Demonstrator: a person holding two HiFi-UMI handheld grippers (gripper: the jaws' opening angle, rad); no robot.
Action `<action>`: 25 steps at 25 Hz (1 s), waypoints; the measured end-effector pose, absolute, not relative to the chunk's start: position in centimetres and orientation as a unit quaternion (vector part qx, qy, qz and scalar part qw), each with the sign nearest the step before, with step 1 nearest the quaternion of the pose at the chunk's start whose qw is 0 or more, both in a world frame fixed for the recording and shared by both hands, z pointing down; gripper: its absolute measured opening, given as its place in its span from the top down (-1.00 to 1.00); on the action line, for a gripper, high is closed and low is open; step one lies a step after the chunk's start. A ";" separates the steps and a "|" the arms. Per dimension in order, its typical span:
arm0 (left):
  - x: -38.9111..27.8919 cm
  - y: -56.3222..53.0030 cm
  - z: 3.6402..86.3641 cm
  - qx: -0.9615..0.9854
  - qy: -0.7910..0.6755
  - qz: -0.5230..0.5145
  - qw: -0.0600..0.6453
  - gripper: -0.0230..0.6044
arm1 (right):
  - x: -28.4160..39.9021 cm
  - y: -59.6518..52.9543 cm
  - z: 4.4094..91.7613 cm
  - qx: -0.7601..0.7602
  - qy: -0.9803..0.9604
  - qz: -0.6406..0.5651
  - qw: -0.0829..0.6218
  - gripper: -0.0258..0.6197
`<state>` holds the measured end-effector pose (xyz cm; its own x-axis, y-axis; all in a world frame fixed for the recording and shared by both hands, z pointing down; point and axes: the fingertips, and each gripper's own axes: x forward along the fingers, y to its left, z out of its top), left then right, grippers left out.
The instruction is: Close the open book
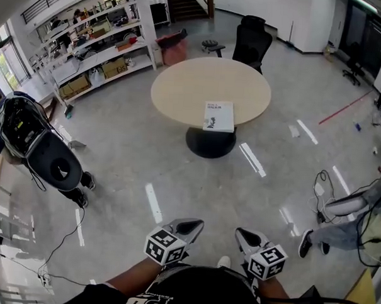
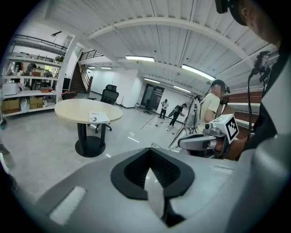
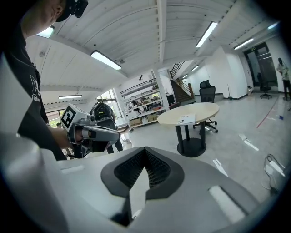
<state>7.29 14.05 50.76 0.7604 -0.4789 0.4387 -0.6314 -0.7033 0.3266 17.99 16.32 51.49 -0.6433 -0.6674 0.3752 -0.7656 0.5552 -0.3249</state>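
Note:
A white book (image 1: 219, 115) lies flat near the front edge of the round beige table (image 1: 180, 91), one printed face up; it looks closed. Both grippers hang low by my body, well short of the table. The left gripper (image 1: 197, 225) and the right gripper (image 1: 240, 233) point toward the table, jaws together and empty. In the left gripper view the book (image 2: 98, 117) is small and far off on the table (image 2: 72, 109), and the right gripper (image 2: 200, 142) shows alongside. The right gripper view shows the distant book (image 3: 186, 119) and the left gripper (image 3: 102, 133).
Grey floor lies between me and the table's black pedestal (image 1: 210, 143). A black office chair (image 1: 252, 40) stands behind the table, and shelving (image 1: 94, 43) is at the back left. A person with dark gear (image 1: 33, 141) stands at the left, another person (image 1: 345, 218) at the right, and cables (image 1: 47, 261) trail on the floor.

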 end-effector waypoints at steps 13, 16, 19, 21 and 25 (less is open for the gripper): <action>-0.3 12.9 50.2 0.907 -0.322 0.123 0.243 0.90 | 10.5 16.5 50.8 0.405 -0.878 0.223 0.122 0.90; -0.3 13.4 50.0 0.908 -0.319 0.122 0.243 0.90 | 10.2 16.6 50.4 0.406 -0.877 0.224 0.124 0.90; -0.8 13.3 50.1 0.907 -0.322 0.123 0.243 0.90 | 9.8 16.8 50.5 0.406 -0.877 0.224 0.123 0.90; -1.1 13.1 50.4 0.905 -0.326 0.121 0.244 0.90 | 9.6 16.8 50.7 0.406 -0.878 0.223 0.123 0.90; -0.9 13.0 50.7 0.906 -0.325 0.123 0.243 0.90 | 9.6 16.8 51.2 0.404 -0.878 0.221 0.128 0.90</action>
